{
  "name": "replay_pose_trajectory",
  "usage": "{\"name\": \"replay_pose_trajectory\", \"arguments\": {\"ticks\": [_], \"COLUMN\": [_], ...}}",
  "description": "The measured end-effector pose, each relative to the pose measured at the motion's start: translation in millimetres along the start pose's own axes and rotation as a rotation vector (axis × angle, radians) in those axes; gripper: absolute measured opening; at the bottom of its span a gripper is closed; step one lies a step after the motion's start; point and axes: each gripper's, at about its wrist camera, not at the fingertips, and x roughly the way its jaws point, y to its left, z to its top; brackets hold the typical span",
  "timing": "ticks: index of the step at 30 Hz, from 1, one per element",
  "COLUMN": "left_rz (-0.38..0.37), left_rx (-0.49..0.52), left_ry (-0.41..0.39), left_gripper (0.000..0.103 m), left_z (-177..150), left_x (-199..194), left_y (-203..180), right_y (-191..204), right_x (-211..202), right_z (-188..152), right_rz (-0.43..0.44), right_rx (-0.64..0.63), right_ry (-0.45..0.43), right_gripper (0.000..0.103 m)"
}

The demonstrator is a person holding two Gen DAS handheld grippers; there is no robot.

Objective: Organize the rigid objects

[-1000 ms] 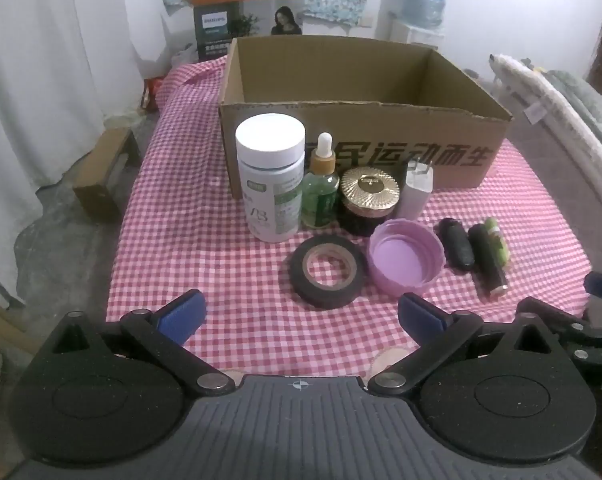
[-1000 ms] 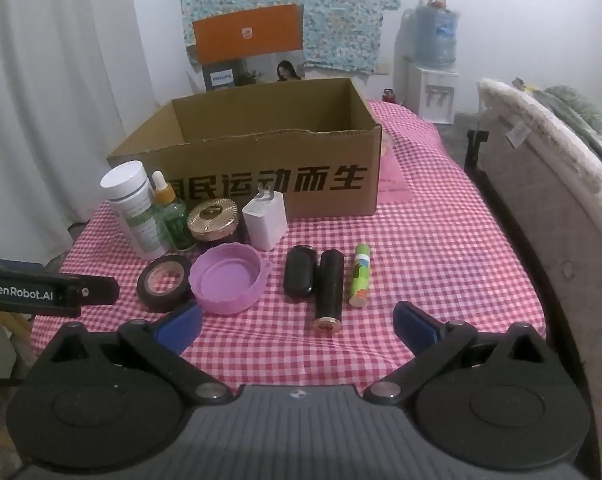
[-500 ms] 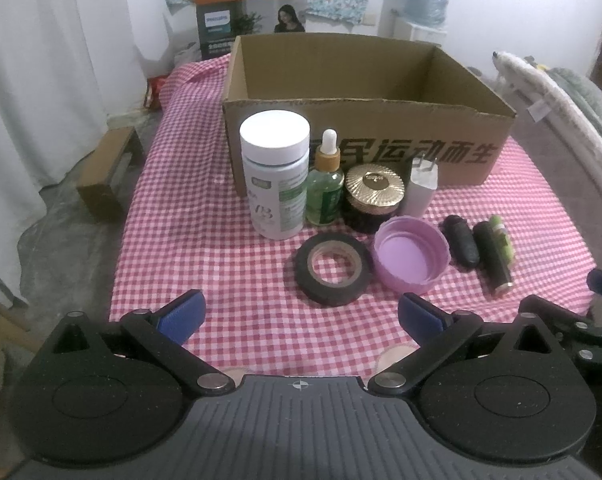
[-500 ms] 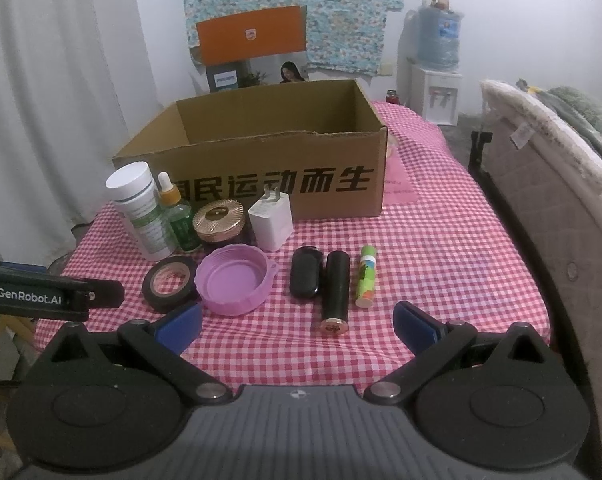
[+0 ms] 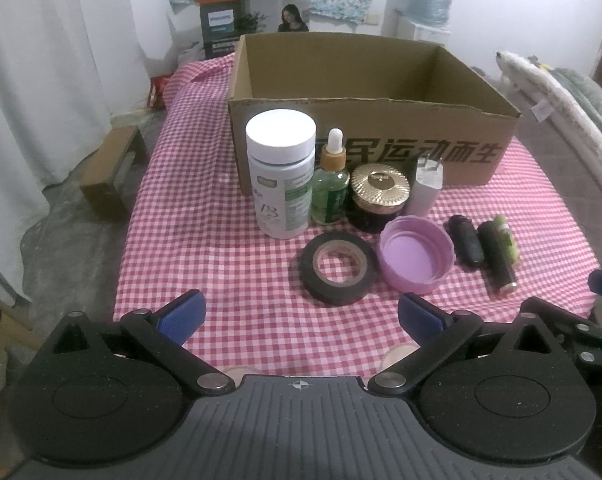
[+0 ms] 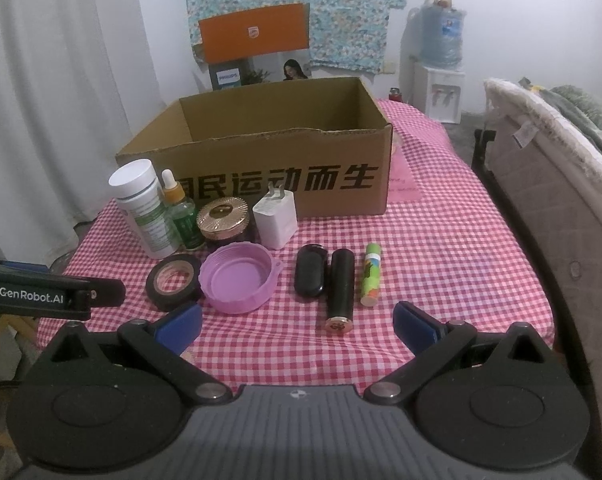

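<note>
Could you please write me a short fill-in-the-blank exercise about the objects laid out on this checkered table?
1. The cardboard box has ____ in it.
2. The roll of black tape lies just left of the ____ lid.
3. The cap of the tall bottle is ____.
4. Both tools, left and right, are ____.

Missing words: nothing; purple; white; open

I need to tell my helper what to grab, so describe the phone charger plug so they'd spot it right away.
Find the open cardboard box on the checked tablecloth. A row of containers stands along its printed front wall; the charger plug is at the right end, beside the gold-lidded jar. It's the only white cube, with two metal prongs pointing up.
</note>
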Motion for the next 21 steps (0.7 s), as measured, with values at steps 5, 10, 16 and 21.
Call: {"name": "replay_pose_trajectory", "arguments": {"ticks": [5,10,16,21], "left_rz": [0.001,0.002,0.004,0.004], "left_rx": [0.000,0.001,0.000,0.002], "left_ry": [0.000,0.002,0.005,0.012], "left_gripper": [0.103,0.103,0.103,0.103], "left_z": [0.1,0.2,-0.1,1.0], "left_x": [-0.1,0.1,0.8,3.6], "left_y": [0.7,1.2,3.3,2.5], "right_y": [-0.5,1.6,1.6,1.0], "right_x": [0.2,1.6,3.3,4.3], "right_z": [-0.3,0.3,0.2,1.1], "right_rz": [-0.001,0.000,0.000,0.000], "right_rx": [0.000,0.000,0.001,0.003], "right_ry": [-0.001,-0.001,-0.001,0.000], "right_gripper": [0.103,0.103,0.103,0.103]}}
